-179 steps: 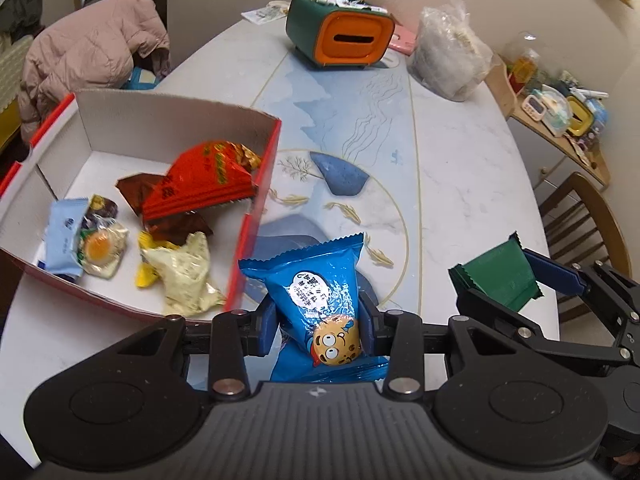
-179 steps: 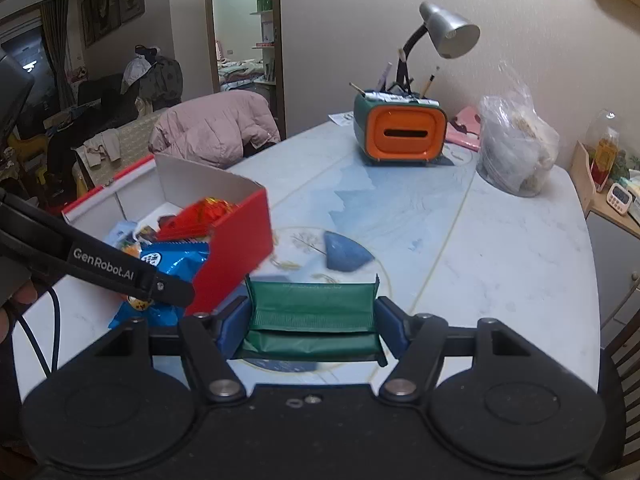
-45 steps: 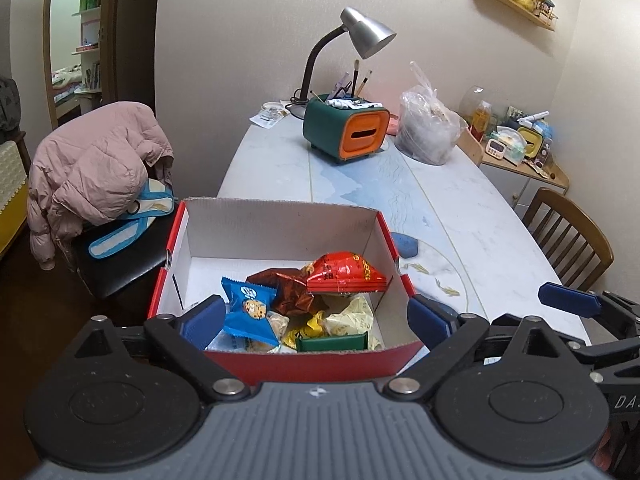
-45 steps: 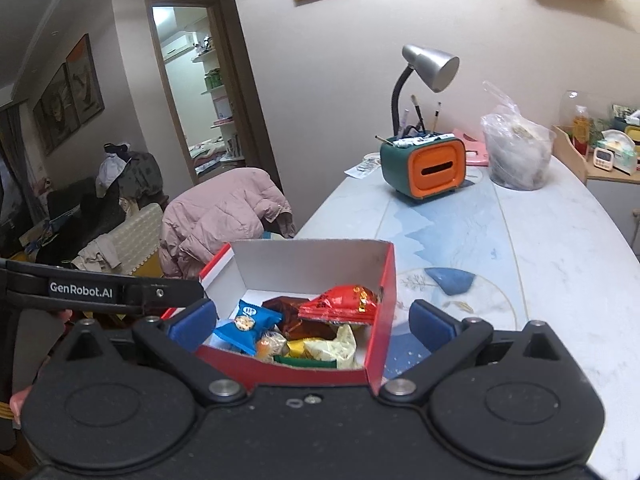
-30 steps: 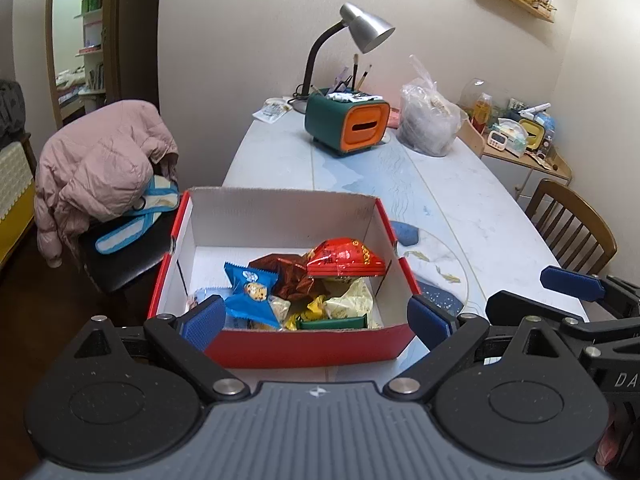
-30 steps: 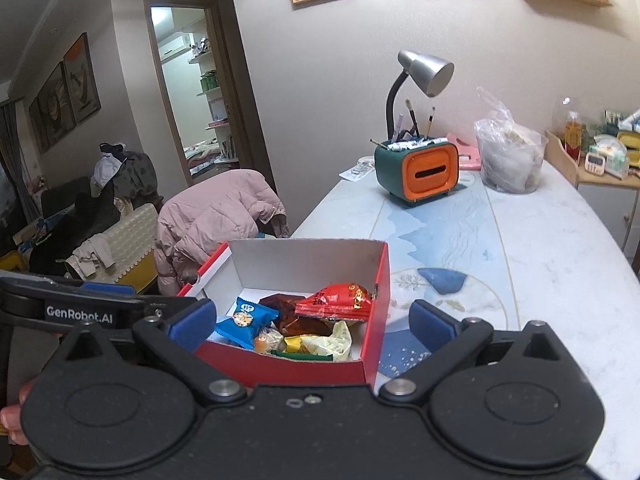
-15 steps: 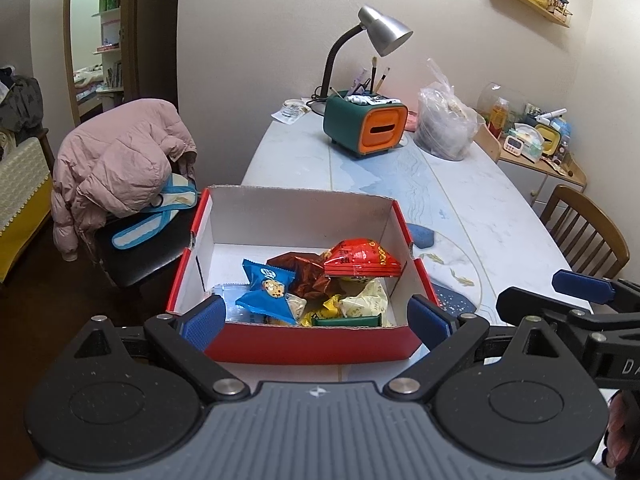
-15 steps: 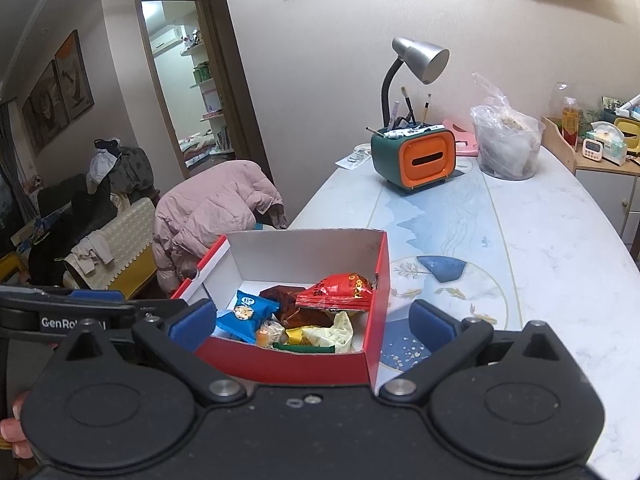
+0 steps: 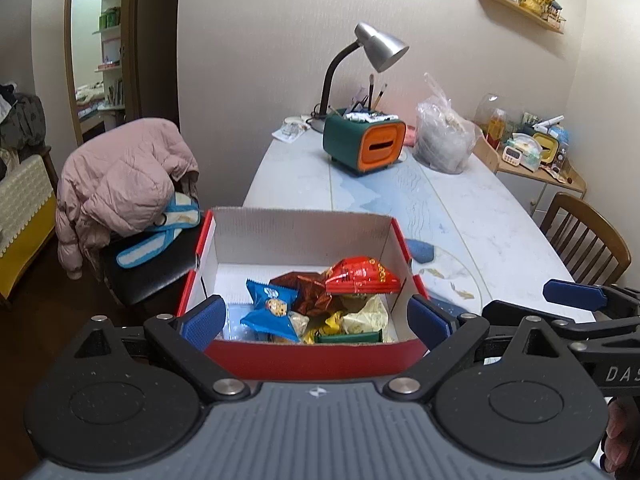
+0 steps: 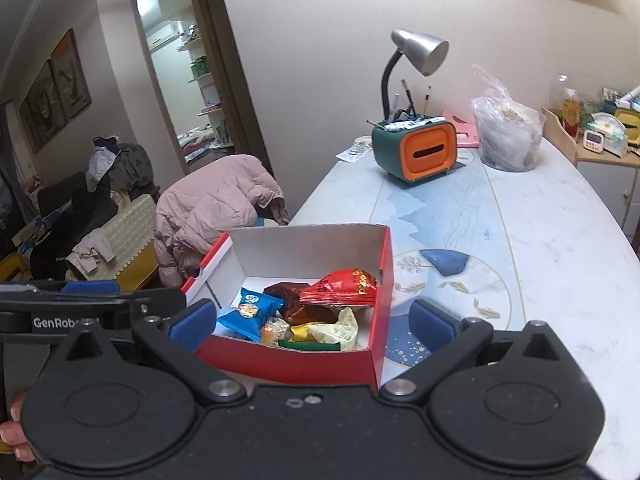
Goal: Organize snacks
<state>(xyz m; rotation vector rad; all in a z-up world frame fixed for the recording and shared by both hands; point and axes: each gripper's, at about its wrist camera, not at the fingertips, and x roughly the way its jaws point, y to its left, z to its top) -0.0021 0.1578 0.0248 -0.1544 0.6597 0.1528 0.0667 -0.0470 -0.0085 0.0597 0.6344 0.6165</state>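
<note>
A red cardboard box [image 9: 304, 356] with a white inside sits at the near end of the table; it also shows in the right wrist view [image 10: 288, 360]. In it lie a blue snack pack [image 9: 270, 309], a red pack [image 9: 360, 276], a brown pack [image 9: 304, 290], a pale yellow pack [image 9: 366, 316] and a green pack [image 9: 347, 337]. My left gripper [image 9: 318, 320] is open and empty, held back in front of the box. My right gripper [image 10: 312, 322] is open and empty too. The right gripper's fingers [image 9: 572, 294] show at the right of the left wrist view.
A marble table [image 9: 472, 216] carries a green and orange pen holder [image 9: 364, 146], a desk lamp [image 9: 376, 48] and a clear plastic bag [image 9: 444, 144]. A chair with a pink jacket [image 9: 120, 184] stands left; a wooden chair [image 9: 584, 236] stands right.
Six seconds ago each gripper was shut on a pack, blue left and green right; both packs now lie in the box. Both grippers have opened and drawn back from the box.
</note>
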